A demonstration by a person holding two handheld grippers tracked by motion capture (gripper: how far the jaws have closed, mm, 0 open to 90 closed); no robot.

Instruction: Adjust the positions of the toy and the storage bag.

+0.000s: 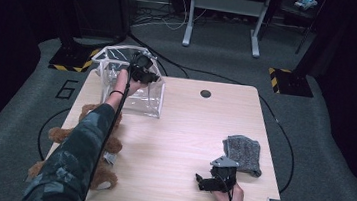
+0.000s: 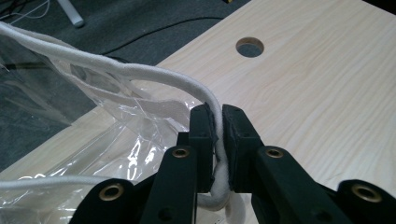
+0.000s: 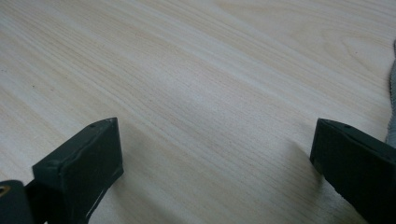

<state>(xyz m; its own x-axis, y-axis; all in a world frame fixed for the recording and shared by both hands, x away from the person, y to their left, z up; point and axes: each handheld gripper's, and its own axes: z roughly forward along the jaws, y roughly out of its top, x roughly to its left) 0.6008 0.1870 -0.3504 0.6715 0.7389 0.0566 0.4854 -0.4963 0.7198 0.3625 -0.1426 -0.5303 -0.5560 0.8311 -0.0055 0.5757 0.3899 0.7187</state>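
From the high view, the left gripper [image 1: 142, 71] reaches to the far left corner of the pale wooden table [image 1: 184, 126], into the clear plastic bag with white cord trim [image 1: 119, 74]; the right gripper [image 1: 213, 180] rests near a grey knitted cloth [image 1: 243, 154]. A brown teddy bear [image 1: 64, 136] lies at the near left.

In the left gripper view, the jaws are clamped on the bag's white cord rim [image 2: 218, 140], so the step looks like holding the bag open.

In the right gripper view, the jaws stand wide apart over bare wood; next probably calls for fetching something to load.
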